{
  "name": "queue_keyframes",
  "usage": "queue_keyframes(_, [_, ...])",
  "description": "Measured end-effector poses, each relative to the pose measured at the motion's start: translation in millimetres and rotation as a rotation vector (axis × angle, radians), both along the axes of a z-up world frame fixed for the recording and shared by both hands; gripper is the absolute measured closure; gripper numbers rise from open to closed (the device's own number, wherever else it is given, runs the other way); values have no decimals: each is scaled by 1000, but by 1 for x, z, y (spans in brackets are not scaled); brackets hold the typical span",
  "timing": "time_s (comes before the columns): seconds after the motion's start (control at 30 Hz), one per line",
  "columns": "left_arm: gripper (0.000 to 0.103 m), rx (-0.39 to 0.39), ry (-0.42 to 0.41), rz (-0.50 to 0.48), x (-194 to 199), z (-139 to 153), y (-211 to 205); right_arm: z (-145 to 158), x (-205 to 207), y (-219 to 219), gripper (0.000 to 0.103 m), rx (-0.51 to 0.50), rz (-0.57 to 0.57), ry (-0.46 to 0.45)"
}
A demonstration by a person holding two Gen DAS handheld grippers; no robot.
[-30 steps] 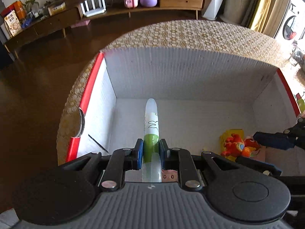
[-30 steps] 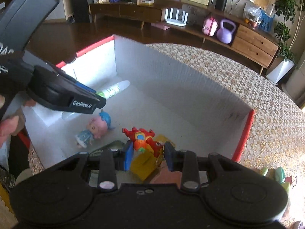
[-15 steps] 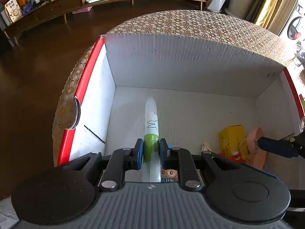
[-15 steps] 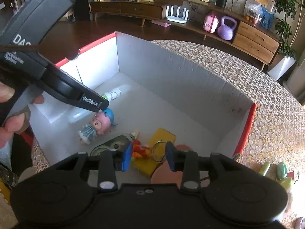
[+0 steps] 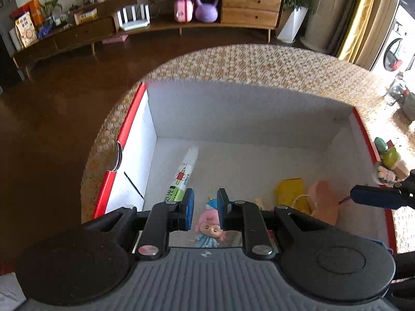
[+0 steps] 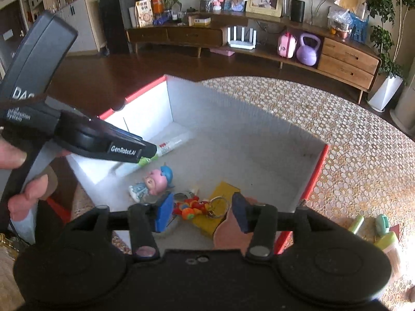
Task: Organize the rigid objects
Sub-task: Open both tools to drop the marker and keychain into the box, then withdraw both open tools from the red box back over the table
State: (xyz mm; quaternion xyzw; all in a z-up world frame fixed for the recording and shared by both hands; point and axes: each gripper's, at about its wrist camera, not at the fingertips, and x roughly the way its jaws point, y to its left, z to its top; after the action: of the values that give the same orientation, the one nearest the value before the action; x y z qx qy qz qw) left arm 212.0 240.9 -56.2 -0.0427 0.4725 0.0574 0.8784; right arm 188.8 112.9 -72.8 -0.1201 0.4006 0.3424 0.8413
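The left hand-held gripper (image 5: 205,199) is seen over a white, red-edged box (image 5: 233,108) on the patterned desk (image 5: 246,62), its blue pads a little apart with nothing pressed between them. The green-and-white pen (image 5: 182,176), clamped in those pads half a second earlier, has been let go and now lies on the box floor just left of the gripper's left finger, its tip pointed towards the far wall. A pink-haired doll (image 5: 208,228), earlier mostly hidden under the pen, is now framed in the gap between the fingers, on the floor below them. The right hand-held gripper (image 6: 202,207) is shown with its jaws wide and empty; they have just been opening. The red toy figure (image 6: 190,208), held between them a second ago, has been released and lies on the box floor beneath the gap, touching a metal key ring (image 6: 218,206). A yellow card (image 6: 223,194) rests just beyond the ring, and a pink flat piece (image 6: 230,230) is partly covered by the gripper's right finger. Both grippers are seen from higher above the box than before, with more of the wooden sideboard (image 5: 249,13) across the room brought into view. A few small pastel items (image 6: 381,228) remain on the desk outside the box, to the right of the right gripper.
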Motion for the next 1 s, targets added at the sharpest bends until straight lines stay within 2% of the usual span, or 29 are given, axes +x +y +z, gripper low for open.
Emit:
queue_keyframes(0.1, [85, 3, -35, -12, -11, 12, -10, 9, -7, -6, 43, 18, -5, -9])
queue_keyframes(0.4, [84, -2, -122, -38, -36, 44, -37, 34, -30, -31, 38, 80, -5, -35])
queue_keyframes(0.47, [78, 5, -130, -46, -40, 49, -45, 40, -34, -37, 36, 96, 0, -41])
queue_keyframes(0.5, [71, 8, -134, -50, -42, 51, -48, 42, -37, -39, 32, 105, 0, -46])
queue_keyframes(0.57, [57, 9, -149, -61, -46, 56, -56, 47, -42, -46, 29, 125, -3, -55])
queue_keyframes(0.6, [44, 12, -159, -62, -50, 58, -59, 49, -43, -49, 28, 135, -7, -55])
queue_keyframes(0.63, [37, 14, -169, -60, -52, 60, -61, 52, -44, -54, 26, 148, -13, -55])
queue_keyframes(0.93, [36, -3, -206, -73, -68, 72, -88, 63, -55, -96, 18, 214, -50, -61])
queue_keyframes(1.0, [33, -10, -215, -77, -72, 74, -94, 65, -57, -107, 15, 227, -56, -64])
